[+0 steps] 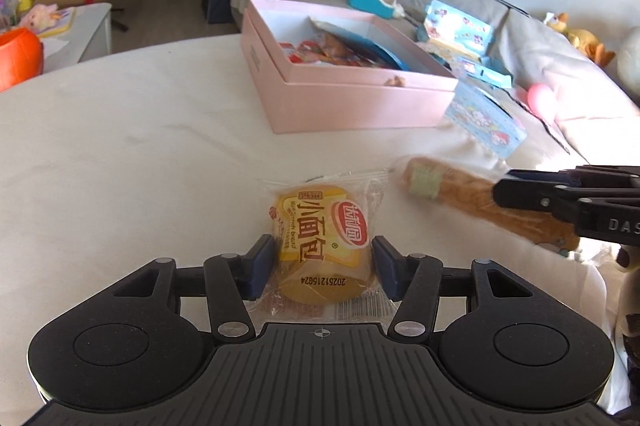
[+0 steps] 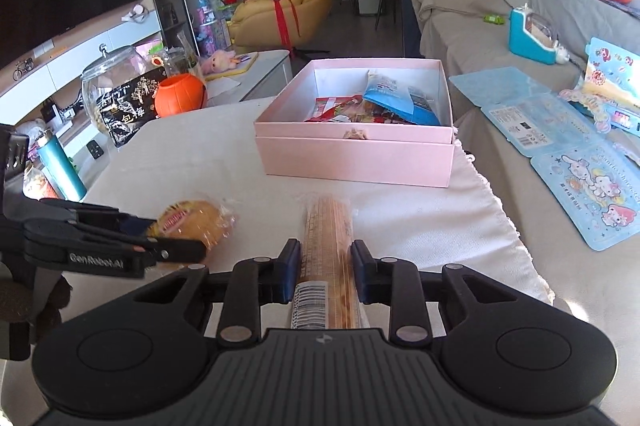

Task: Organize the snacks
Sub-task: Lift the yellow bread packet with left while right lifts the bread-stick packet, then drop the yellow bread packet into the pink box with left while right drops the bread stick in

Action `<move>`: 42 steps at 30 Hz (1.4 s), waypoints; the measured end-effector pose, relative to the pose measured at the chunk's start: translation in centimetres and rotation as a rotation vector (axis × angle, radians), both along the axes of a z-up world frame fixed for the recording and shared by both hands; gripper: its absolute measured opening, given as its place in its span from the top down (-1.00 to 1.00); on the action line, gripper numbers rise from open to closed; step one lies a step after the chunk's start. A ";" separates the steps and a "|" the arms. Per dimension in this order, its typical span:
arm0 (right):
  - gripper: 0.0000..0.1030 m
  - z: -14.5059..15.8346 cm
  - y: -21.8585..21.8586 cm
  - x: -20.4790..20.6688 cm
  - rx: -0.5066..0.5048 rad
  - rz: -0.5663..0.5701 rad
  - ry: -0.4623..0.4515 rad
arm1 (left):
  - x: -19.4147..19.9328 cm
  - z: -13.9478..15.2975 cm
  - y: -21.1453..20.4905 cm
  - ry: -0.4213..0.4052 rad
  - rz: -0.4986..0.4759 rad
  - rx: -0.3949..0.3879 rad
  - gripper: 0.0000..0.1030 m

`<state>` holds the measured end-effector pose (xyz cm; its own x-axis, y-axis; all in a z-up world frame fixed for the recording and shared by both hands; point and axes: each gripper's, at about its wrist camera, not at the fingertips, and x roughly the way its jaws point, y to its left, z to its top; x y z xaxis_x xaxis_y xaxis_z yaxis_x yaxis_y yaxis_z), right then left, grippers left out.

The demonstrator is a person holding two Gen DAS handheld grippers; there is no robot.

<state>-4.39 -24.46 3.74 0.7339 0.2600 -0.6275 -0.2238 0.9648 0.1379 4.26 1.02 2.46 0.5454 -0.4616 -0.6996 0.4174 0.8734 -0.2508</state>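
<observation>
We are at the pick-up step. Our left gripper is clenched on the small bread packet, and our right gripper grips the long biscuit pack; both snacks sit low over the near bench. Next, we judge, each must be carried to the far pink box, over its wall, and released among the snacks inside.

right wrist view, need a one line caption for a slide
Right claw grips a long wrapped snack, pink box of snacks ahead, left claw holding a small bread packet.
</observation>
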 end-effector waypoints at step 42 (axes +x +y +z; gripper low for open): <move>0.45 -2.8 2.1 3.5 -0.106 0.064 0.129 | -0.8 -0.5 -1.2 0.010 -0.025 0.022 -0.15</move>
<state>-0.84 -22.36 0.92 0.6300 0.2310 -0.7414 -0.2719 0.9599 0.0679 3.42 -0.15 2.01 0.5267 -0.4597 -0.7150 0.4369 0.8679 -0.2362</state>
